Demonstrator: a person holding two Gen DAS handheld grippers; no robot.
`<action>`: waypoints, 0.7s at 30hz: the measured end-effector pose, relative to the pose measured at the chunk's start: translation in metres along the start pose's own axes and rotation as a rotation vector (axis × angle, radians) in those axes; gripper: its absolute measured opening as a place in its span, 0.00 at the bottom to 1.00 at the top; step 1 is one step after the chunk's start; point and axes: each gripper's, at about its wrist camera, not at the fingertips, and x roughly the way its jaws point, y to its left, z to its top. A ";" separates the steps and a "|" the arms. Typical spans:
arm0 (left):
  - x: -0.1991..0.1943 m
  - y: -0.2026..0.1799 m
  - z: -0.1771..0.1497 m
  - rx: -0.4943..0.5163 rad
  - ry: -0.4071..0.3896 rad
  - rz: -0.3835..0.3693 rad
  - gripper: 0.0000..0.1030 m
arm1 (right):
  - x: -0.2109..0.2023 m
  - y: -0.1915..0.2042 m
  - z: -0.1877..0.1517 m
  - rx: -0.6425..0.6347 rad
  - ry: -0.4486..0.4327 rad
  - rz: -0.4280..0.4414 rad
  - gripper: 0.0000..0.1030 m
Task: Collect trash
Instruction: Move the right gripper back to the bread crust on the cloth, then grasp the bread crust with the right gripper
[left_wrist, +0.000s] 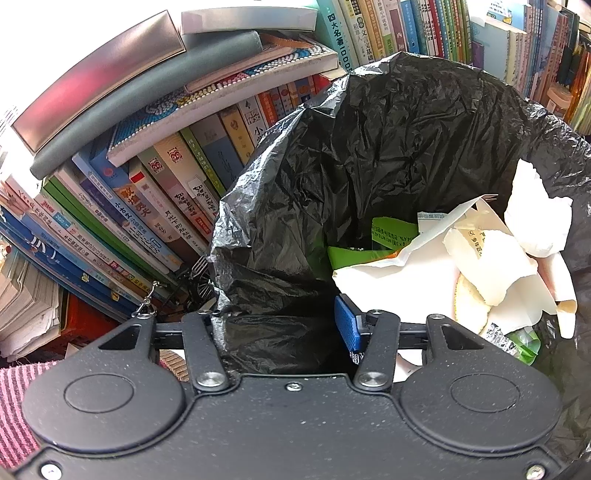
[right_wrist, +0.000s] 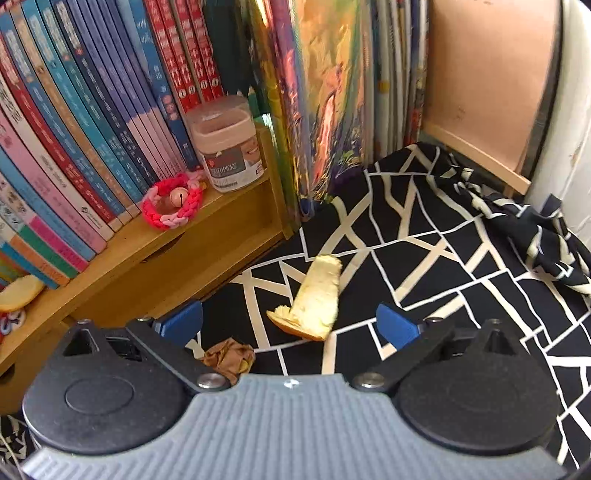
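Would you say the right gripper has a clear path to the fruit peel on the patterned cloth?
Probably yes: the right gripper is open, and the fruit peel lies uncovered on the cloth just ahead, with nothing between them.

We see rows of upright books with colourful spines filling the shelves, and a flat stack of books lying across their tops. On the yellow wooden shelf stands a clear plastic toothpick jar with a beige lid, just beside a red and pink braided bracelet with a small bell. A black cloth with white line pattern covers the surface below, bunched at the far right.
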 end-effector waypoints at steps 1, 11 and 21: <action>0.000 0.000 0.000 0.000 0.001 0.001 0.48 | 0.005 0.002 0.000 -0.008 0.002 -0.005 0.98; 0.002 -0.001 0.003 -0.008 0.014 0.008 0.48 | 0.050 0.006 0.000 -0.005 0.045 -0.071 0.89; 0.002 -0.002 0.002 -0.003 0.010 0.023 0.48 | 0.057 0.009 -0.009 -0.029 0.106 -0.108 0.41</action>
